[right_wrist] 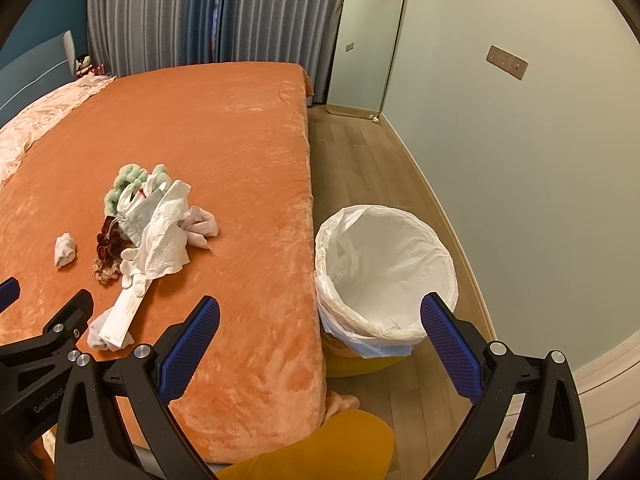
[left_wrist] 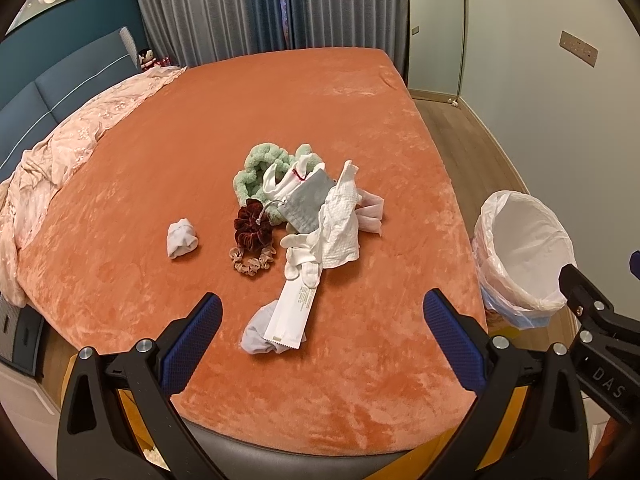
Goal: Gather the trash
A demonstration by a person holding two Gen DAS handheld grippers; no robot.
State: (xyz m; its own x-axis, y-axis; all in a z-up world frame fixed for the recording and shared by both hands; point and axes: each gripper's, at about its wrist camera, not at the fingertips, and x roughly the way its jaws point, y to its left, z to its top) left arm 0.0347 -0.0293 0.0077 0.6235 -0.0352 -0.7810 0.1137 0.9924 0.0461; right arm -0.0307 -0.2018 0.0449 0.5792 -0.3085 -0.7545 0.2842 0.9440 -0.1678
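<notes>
White bin liner (right_wrist: 384, 264) looks empty; wrapper (left_wrist: 290, 316), paper towel (left_wrist: 340, 224) lie on bed (left_wrist: 320, 120). Left gripper (left_wrist: 322, 340), right gripper (right_wrist: 320, 340) fingers apart, holding nothing. Nothing collected yet.

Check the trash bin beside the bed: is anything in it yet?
Appears empty. The bin stands upright, and its white liner shows no trash in the visible part; the very bottom is hidden.

Bedroom backdrop beyond the orange bed

Grey pleated curtains (left_wrist: 224, 4) hang at twelve o'clock; a gold-framed mirror (right_wrist: 366, 40) leans at one o'clock beside them. A wall switch plate (right_wrist: 507, 62) sits at two o'clock, a crumpled pink quilt (left_wrist: 60, 152) at nine.
</notes>
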